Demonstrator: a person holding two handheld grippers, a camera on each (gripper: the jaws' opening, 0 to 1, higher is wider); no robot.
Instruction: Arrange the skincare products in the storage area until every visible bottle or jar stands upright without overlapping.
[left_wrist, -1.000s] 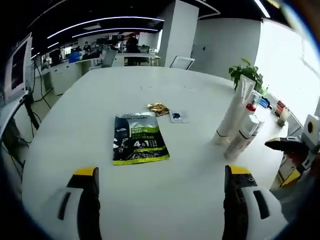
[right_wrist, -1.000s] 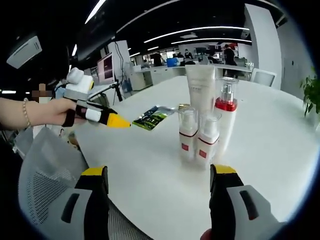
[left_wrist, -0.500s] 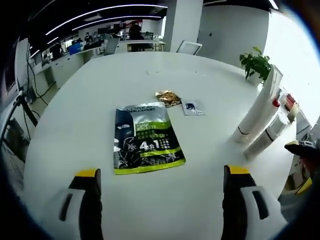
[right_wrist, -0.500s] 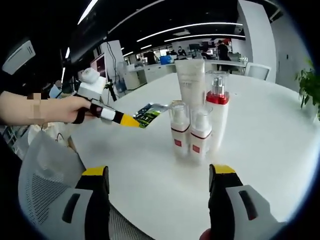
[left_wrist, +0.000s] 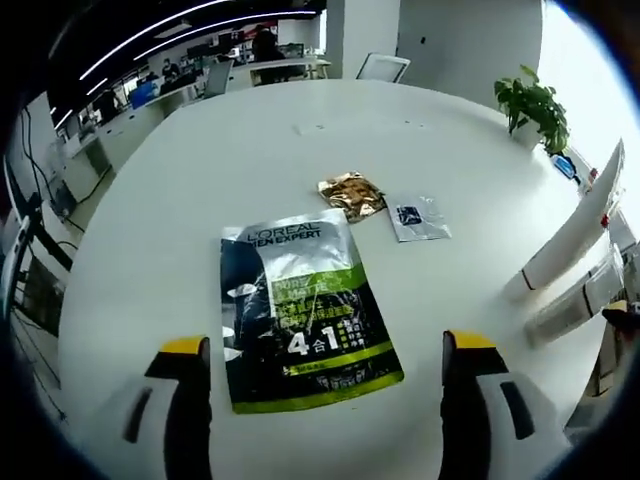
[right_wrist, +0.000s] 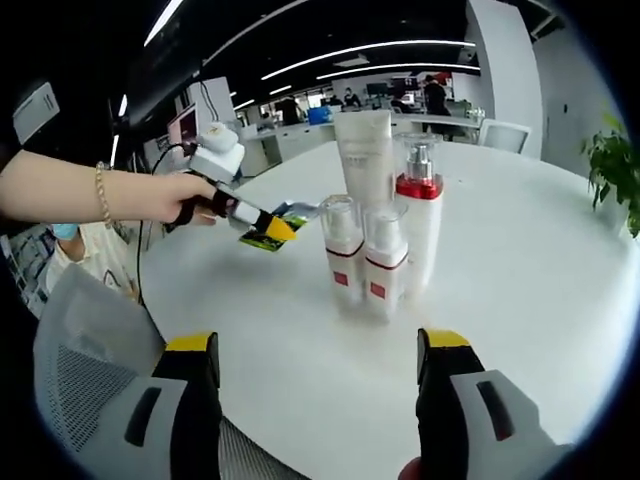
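left tongs (left_wrist: 315, 355) wide open, empty, over black-green sachet (left_wrist: 300, 305) flat on table (left_wrist: 200, 180) | right tongs (right_wrist: 315, 350) wide open, empty | bottles (right_wrist: 370, 265) upright, touching in cluster with white tube (right_wrist: 362, 150) mid-table | gold wrapper (left_wrist: 350, 193), small packet (left_wrist: 417, 216) beyond sachet

White table (left_wrist: 180, 190): flat sachet pack (left_wrist: 300, 310), gold wrapper (left_wrist: 350, 192), small packet (left_wrist: 417, 216); upright bottles (right_wrist: 385, 260) (clustered).
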